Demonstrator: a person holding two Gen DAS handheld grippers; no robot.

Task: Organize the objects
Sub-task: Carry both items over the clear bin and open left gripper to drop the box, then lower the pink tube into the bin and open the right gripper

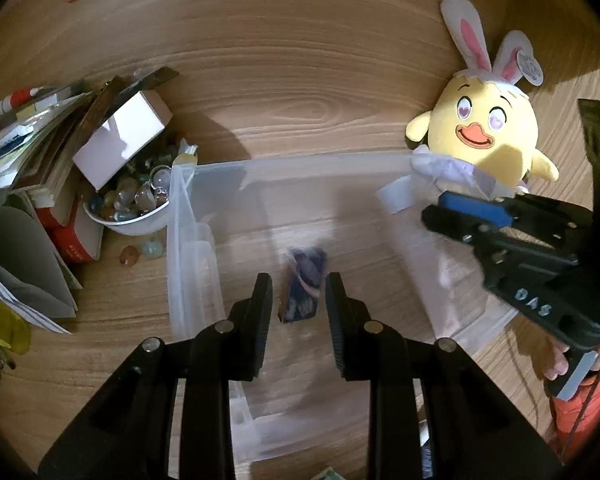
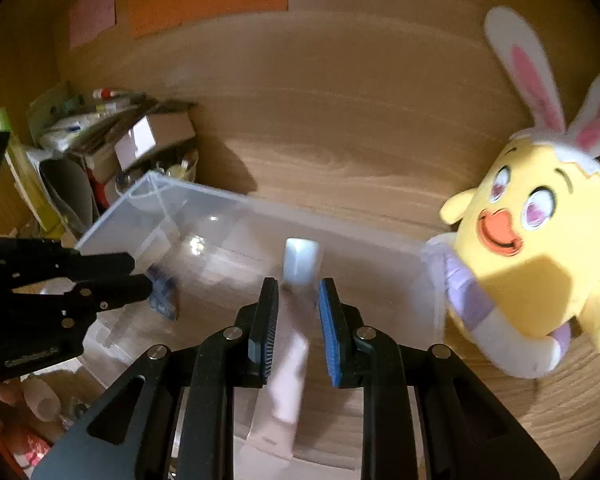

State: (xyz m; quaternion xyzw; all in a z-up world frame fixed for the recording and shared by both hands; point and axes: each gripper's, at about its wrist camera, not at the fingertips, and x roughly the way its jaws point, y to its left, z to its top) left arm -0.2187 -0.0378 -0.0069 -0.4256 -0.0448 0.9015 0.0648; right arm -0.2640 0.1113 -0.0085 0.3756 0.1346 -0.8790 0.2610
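**Both claws over the clear bin, jaws part open**

Your left gripper (image 1: 298, 308) points down into the clear plastic bin (image 1: 300, 168). Its jaws stand a narrow way apart. A small dark blue-and-brown packet (image 1: 302, 292) sits in the gap between them, but the left wrist view shows daylight on both sides of it; whether you have hold of it I cannot tell. The packet is blurred and its print is unreadable.

Your right gripper (image 2: 298, 320) also points down at the bin (image 2: 260, 208), jaws a little apart. A pale, whitish tube-like thing (image 2: 302, 264) lies along the gap, blurred; no pad visibly presses on it, so grip cannot be told.

What each view adds:
- Left wrist view only: a white bowl of glass pebbles (image 1: 132, 204) just left of the bin, a few pebbles (image 1: 142, 250) loose on the wooden table (image 1: 300, 80), a white box (image 1: 120, 140) tilted over the bowl, and stacked books and papers (image 1: 32, 152) further left.
- Right wrist view only: orange, green and pink paper sheets (image 2: 208, 0) on the wall behind, and the left claw seen from the side with a blue packet (image 2: 164, 300) near its tips.
- Both: a yellow chick plush with rabbit ears (image 1: 488, 132) lying against the bin's right end.

Hard to make out: the bin's near rim is cut off behind your fingers in both views. The clutter at the lower left of the right wrist view is dark and unreadable.
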